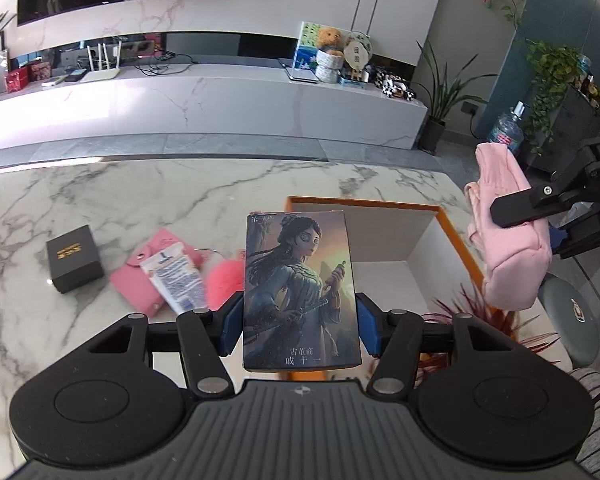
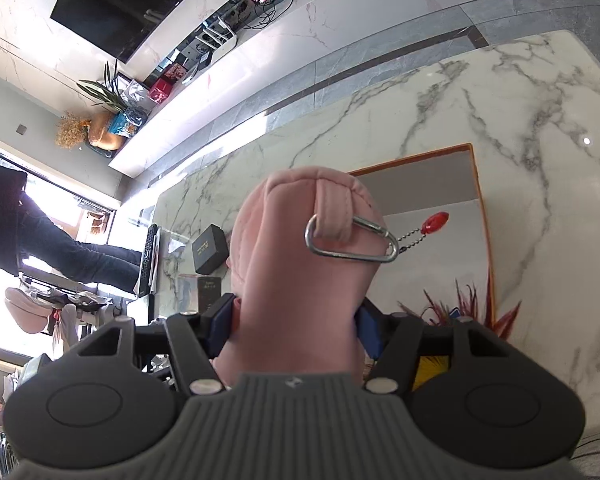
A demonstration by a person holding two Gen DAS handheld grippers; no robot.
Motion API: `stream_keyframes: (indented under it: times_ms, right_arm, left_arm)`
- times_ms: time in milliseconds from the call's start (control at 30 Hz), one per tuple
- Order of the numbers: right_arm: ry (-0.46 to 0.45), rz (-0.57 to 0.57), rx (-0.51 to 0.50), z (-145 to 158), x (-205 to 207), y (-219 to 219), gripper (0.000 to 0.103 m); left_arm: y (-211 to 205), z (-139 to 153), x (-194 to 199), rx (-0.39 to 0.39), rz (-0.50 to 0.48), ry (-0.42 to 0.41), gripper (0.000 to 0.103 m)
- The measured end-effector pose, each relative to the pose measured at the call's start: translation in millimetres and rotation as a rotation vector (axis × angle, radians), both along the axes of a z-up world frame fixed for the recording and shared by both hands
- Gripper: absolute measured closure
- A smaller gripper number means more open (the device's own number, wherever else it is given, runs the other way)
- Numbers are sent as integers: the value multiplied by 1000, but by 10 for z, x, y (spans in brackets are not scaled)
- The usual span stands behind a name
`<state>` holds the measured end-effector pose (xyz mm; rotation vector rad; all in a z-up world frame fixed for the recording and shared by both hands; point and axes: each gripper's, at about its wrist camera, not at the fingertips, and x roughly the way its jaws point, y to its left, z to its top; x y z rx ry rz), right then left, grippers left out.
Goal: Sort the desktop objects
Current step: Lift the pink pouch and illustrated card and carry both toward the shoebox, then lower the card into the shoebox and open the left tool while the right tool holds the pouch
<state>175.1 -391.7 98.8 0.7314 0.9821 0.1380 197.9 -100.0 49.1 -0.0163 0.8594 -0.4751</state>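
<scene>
The left gripper holds a picture card box upright, its jaws pinching the two long sides above a marble table. Just beyond the jaws, an open orange-rimmed box sits on the table; the card box covers part of its near wall. Left of the jaws lie a pink wallet, a white tube resting across it, a pink pom-pom partly hidden behind the left pad, and farther left a small black box.

The right gripper has its jaws clamped on a pink pouch, which fills the middle of that view and blocks most of the table ahead. A silver carabiner hangs from the pouch's loop with a red charm on a bead chain. The orange-rimmed box lies past the jaws to the right, its near corner cut off by the gripper. A red spiky pattern near it is hard to make out.
</scene>
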Motion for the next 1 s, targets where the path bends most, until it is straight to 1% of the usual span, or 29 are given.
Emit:
stream_keyframes:
  times_ms: [133,167,233,300,367,433,533,567,633,700,733,767,933,1000]
  right_arm:
    - [-10,30,81,-187,-94,-201,38]
    - [-14,39,94,-233,-111,-241,38]
    - [-17,49,107,-322,-123,-313,38]
    - [-21,44,112,-401,-139,-401,38]
    - [-29,39,153,-459,-163,-511,38]
    - [-56,37,181,-455,-209,-618,38]
    - [-89,32,186,-422,-274,-737,38]
    - [-92,33,191,-423,-293,-760,38]
    - [-97,38,201,-436,-338,-787,38]
    - [-98,38,219,-461,-395,-803,38]
    - [-96,38,231,-475,-431,-811,38]
    - [-96,38,238,-483,-464,-814,38]
    - [-95,35,236,-505,-552,-851,38]
    - [-98,32,231,-494,-576,-866,38]
  left_arm:
    - [-388,-50,85,30,-3,64,37]
    - [-485,-77,105,45,-11,75,37]
    - [-639,-158,141,63,7,91,37]
    - [-770,-259,178,102,32,109,37]
    - [-876,-364,184,149,51,128,37]
    - [-957,-463,190,192,63,145,37]
    - [-1076,-582,214,245,65,156,37]
    - [-1116,-617,235,258,66,155,37]
    - [-1185,-707,328,270,57,178,37]
    - [-1265,-799,408,333,63,193,37]
    - [-1314,-835,414,382,61,173,37]
    - [-1350,-857,411,414,53,155,37]
    - [-1494,-934,397,523,48,162,37]
    - [-1568,-992,387,594,42,160,37]
